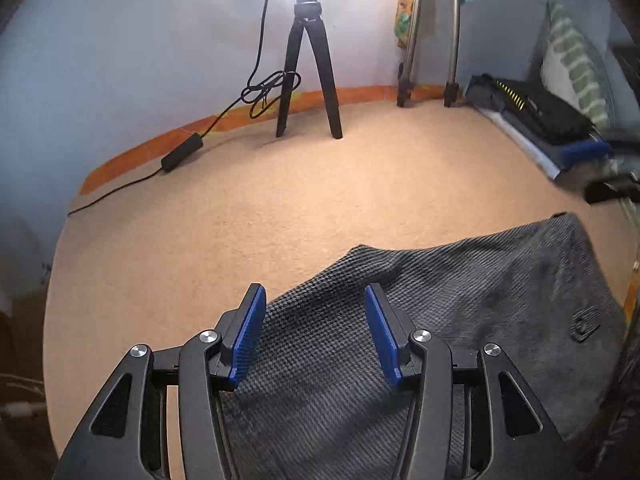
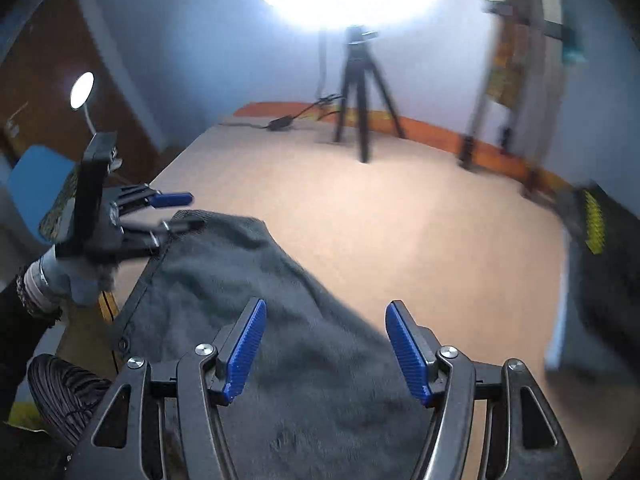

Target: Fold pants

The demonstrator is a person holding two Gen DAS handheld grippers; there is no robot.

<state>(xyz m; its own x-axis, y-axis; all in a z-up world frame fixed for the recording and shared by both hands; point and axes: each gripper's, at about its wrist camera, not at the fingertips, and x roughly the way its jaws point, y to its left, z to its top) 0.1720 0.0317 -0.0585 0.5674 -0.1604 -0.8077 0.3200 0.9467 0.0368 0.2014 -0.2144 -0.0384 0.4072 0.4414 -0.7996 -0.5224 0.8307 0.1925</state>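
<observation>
Left wrist view: dark grey pants (image 1: pixel 420 320) lie on a beige table (image 1: pixel 280 200), under two released grippers.
The left gripper (image 1: pixel 316 332) hovers spread over the cloth; the right gripper (image 2: pixel 326 344) likewise, gripping nothing; the pants look partly folded, with more folds probably left; the long axis seems to run left to right across the near edge.

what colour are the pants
Dark grey pants, with a fine woven texture; clearest in the left wrist view.
</observation>
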